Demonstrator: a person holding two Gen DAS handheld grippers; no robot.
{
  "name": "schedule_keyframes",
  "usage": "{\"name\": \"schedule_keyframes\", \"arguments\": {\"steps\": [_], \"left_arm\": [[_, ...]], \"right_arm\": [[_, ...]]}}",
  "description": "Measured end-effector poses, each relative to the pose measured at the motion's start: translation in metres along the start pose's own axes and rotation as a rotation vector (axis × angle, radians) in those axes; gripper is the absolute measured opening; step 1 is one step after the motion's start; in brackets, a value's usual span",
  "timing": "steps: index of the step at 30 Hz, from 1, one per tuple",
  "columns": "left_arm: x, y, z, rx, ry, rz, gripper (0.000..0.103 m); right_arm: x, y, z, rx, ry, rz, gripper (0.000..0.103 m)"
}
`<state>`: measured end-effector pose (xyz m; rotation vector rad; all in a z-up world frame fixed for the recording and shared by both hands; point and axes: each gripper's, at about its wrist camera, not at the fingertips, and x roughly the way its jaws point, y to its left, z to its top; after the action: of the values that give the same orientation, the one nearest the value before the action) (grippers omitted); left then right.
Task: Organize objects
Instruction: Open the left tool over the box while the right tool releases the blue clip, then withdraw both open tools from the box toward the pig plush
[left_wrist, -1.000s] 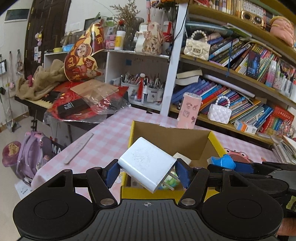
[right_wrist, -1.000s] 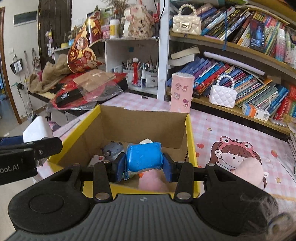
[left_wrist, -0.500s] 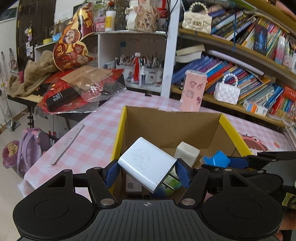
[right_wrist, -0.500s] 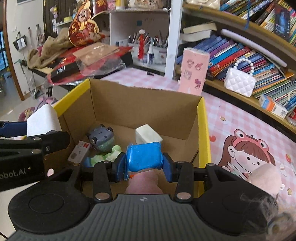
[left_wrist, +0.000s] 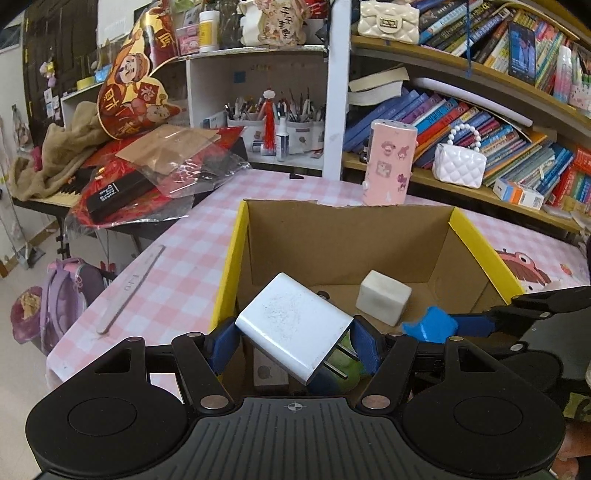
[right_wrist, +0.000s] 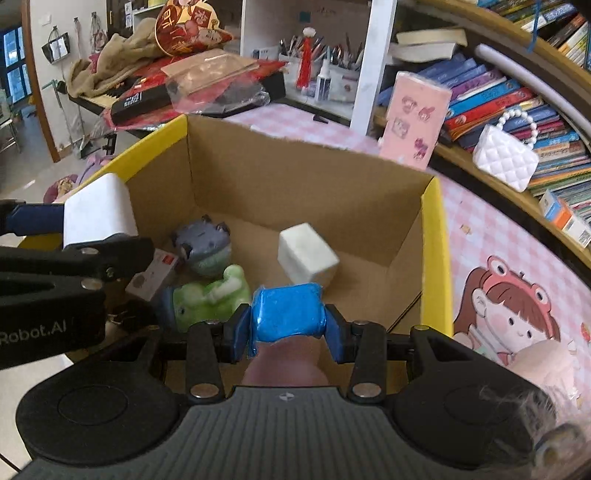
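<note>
**Both grippers poised over the box, loads not yet dropped**

The open cardboard box with yellow outer walls (right_wrist: 436, 236) stands on the pink checked tablecloth (left_wrist: 177, 266) and fills the middle of both views. It already holds several things: a white foam-like cube (right_wrist: 307, 254) at about 12 o'clock from the right gripper, a grey round toy (right_wrist: 205, 245) and a green plush frog (right_wrist: 212, 295) at about 10 o'clock, and a small white carton (right_wrist: 153, 275) beside them.

The left gripper (left_wrist: 295, 341) is clamped on a white square plug adapter (left_wrist: 291, 325), tilted with its metal prongs pointing down toward 5 o'clock, just inside the box's near left corner. The right gripper (right_wrist: 286, 325) is clamped on a blue shiny wrapped block (right_wrist: 288, 314), held above the near edge of the box floor, with something pink and blurred beneath it.

The step in hand appears to be depositing. The next move likely calls for lowering each load over free floor and parting the jaws, with the adapter clearing the frog below it.
</note>
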<state>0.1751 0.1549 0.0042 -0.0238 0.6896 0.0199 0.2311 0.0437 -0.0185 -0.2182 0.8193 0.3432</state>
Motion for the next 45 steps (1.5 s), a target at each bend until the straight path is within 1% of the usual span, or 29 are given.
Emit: {"name": "schedule_keyframes", "arguments": {"steps": [5, 8, 17, 19, 24, 29, 33, 45], "left_arm": [[-0.003, -0.001, -0.001, 0.004, -0.008, -0.011, 0.066], [-0.007, 0.0, 0.0, 0.003, -0.024, -0.014, 0.067], [-0.037, 0.003, 0.004, -0.011, -0.095, -0.013, 0.068], [-0.046, 0.003, 0.004, -0.015, -0.114, -0.015, 0.073], [-0.069, 0.008, -0.001, -0.037, -0.151, -0.014, 0.077], [-0.087, 0.014, -0.015, -0.056, -0.158, -0.01, 0.078], [-0.101, 0.02, -0.031, -0.067, -0.15, -0.004, 0.078], [-0.142, 0.032, -0.086, -0.091, -0.086, 0.033, 0.078]], "right_arm": [[0.001, 0.0, 0.0, 0.005, 0.007, 0.005, 0.04], [-0.004, 0.001, 0.0, 0.019, -0.008, 0.002, 0.042], [-0.035, 0.001, 0.0, 0.06, -0.103, -0.023, 0.042], [-0.045, 0.001, -0.001, 0.071, -0.126, -0.034, 0.043], [-0.072, 0.004, -0.01, 0.101, -0.181, -0.062, 0.045], [-0.097, 0.01, -0.026, 0.111, -0.207, -0.08, 0.045], [-0.112, 0.02, -0.042, 0.107, -0.207, -0.086, 0.045], [-0.141, 0.06, -0.098, 0.079, -0.153, -0.071, 0.046]]}}
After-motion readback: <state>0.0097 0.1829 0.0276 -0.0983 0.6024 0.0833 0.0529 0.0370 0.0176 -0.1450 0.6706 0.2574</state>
